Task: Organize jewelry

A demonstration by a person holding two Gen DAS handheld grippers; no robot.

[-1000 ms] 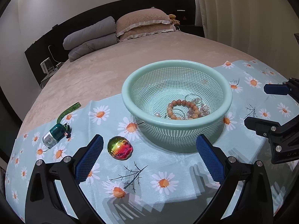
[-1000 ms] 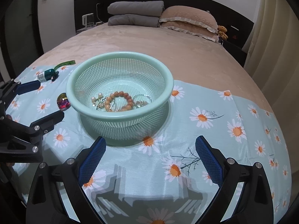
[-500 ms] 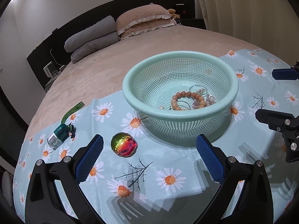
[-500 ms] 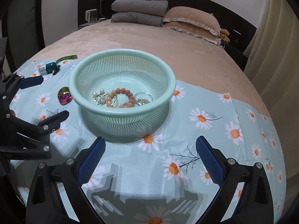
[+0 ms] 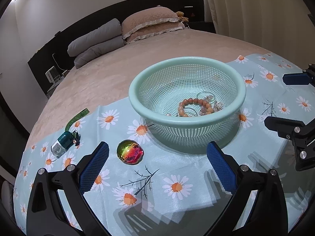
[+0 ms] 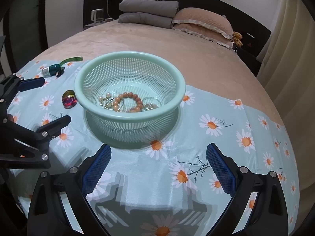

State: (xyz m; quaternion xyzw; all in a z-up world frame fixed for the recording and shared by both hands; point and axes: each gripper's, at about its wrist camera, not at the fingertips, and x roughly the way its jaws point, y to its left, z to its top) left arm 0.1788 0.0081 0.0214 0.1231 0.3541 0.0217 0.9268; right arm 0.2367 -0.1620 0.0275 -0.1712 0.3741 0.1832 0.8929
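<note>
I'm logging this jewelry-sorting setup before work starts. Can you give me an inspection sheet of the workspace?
Surface: daisy-print cloth spread over a bed.
Job's things: green basket holding a wooden bead bracelet, pearls and small metal pieces; a shiny multicoloured ornament lies outside it on the cloth.
Clutter: teal-and-white tape measure, tape partly pulled out.
Grippers: left tool open, empty; right tool open, empty; both short of the basket.
Cables: one cord at the headboard by a small white device.
Surroundings: pillows, folded grey bedding, curtain.
</note>
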